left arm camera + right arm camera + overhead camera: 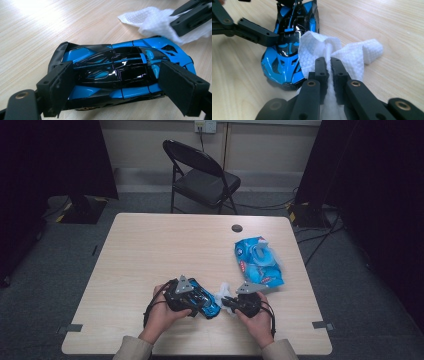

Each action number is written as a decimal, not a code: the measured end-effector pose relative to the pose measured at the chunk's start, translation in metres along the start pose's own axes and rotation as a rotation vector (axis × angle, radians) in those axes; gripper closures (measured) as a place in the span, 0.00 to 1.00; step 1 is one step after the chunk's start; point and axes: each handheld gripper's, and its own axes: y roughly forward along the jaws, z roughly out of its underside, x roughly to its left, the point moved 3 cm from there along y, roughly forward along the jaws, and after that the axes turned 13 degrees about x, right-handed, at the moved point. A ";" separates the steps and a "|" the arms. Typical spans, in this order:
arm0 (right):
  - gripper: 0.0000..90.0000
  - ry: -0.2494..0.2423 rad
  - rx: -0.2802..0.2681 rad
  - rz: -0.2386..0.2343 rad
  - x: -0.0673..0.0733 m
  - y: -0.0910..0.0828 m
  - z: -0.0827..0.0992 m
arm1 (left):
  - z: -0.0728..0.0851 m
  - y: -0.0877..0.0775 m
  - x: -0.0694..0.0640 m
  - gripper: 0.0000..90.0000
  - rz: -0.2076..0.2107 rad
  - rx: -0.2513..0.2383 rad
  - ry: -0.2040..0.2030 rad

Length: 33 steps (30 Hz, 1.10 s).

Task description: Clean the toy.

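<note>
- Presently, one toy car point(120, 72), blue and black, sits on the table point(150, 250) near the person's edge, between the two hands.
- One white wipe point(342, 53), bunched, lies just beside the car's front end and touches it in the right gripper view.
- One blue wipe pack point(258, 261) lies flat on the right half of the table, well apart from the car; its flap looks lifted, contents not discernible.
- One dark round spot point(237, 228) marks the table near its far edge.
- One black folding chair point(202, 175) stands beyond the table.
- Left gripper point(120, 86): jaws set narrow across the car, one pad against each end of its body, gripping it.
- Right gripper point(328, 66): jaws nearly together, pinching the wipe between them.
- Two hands counted: left hand point(162, 315) around the left gripper, right hand point(257, 320) around the right gripper, both at the table's near edge.
</note>
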 end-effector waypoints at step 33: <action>0.95 -0.021 0.048 -0.048 0.009 0.001 0.009 | 0.000 0.000 0.000 0.15 0.003 -0.001 -0.003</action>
